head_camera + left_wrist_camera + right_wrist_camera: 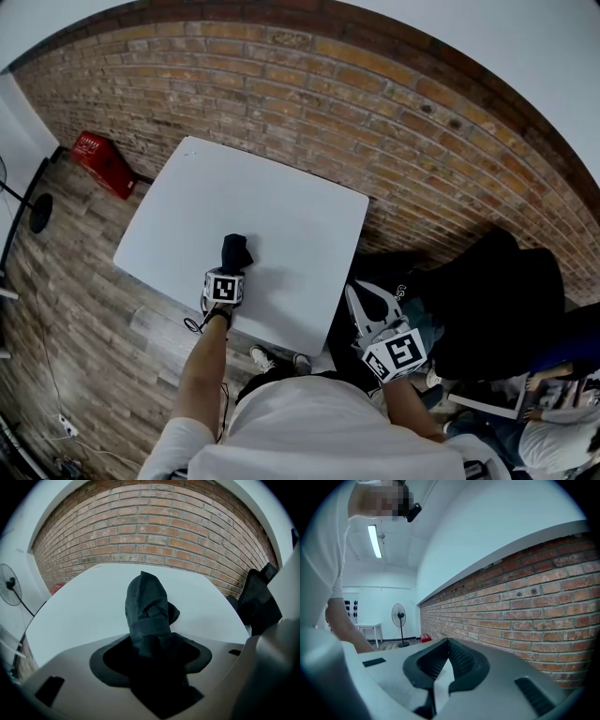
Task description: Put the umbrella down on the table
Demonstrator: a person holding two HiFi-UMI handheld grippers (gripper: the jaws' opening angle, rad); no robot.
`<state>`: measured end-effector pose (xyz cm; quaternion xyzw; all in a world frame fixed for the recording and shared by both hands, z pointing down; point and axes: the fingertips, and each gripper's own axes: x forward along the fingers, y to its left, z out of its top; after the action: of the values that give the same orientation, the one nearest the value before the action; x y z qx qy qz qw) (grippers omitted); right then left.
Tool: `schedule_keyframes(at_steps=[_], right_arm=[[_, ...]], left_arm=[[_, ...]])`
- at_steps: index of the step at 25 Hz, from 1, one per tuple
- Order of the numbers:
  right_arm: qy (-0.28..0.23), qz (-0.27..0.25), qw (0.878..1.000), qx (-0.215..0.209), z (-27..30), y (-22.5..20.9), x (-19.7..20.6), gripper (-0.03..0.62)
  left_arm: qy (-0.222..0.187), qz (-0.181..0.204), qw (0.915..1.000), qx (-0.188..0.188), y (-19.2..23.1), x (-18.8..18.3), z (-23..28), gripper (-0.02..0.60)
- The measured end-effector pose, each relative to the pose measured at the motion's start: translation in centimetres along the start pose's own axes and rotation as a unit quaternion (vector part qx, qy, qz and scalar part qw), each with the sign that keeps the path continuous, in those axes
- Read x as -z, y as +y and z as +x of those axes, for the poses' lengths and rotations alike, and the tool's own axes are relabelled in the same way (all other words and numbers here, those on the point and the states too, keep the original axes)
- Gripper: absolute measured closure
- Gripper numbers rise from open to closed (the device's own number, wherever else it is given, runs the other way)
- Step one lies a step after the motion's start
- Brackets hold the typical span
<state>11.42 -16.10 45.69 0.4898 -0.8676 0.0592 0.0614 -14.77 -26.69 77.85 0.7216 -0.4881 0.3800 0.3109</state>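
Partly hidden: umbrella [147, 613] end inside left gripper [152, 654].

Black on black between the left claw [157, 656] and the folded umbrella [146, 604]: pressed or merely flanked, no telling. Lost inside that claw: the umbrella's near end. Same end covered by the marker cube [224, 287] in the head view. Cut off by the frame's edge: a standing fan [9, 588] at far left of the left gripper view, a person [562, 441] at the head view's lower right.
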Motion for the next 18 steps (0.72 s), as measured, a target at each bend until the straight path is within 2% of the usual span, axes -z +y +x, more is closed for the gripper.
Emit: schedule_keyframes(at_steps=[14, 18], right_arm=[[-0.006, 0.003, 1.0, -0.004, -0.6, -0.1, 0.0, 0.576], [-0.01, 0.004, 1.0, -0.011, -0.9, 0.2, 0.0, 0.575]], left_arm=[[-0.028, -0.008, 0.9996, 0.002, -0.3, -1.4, -0.9, 0.299], [-0.046, 0.008, 0.9989, -0.005, -0.6, -2.1, -1.7, 0.27]])
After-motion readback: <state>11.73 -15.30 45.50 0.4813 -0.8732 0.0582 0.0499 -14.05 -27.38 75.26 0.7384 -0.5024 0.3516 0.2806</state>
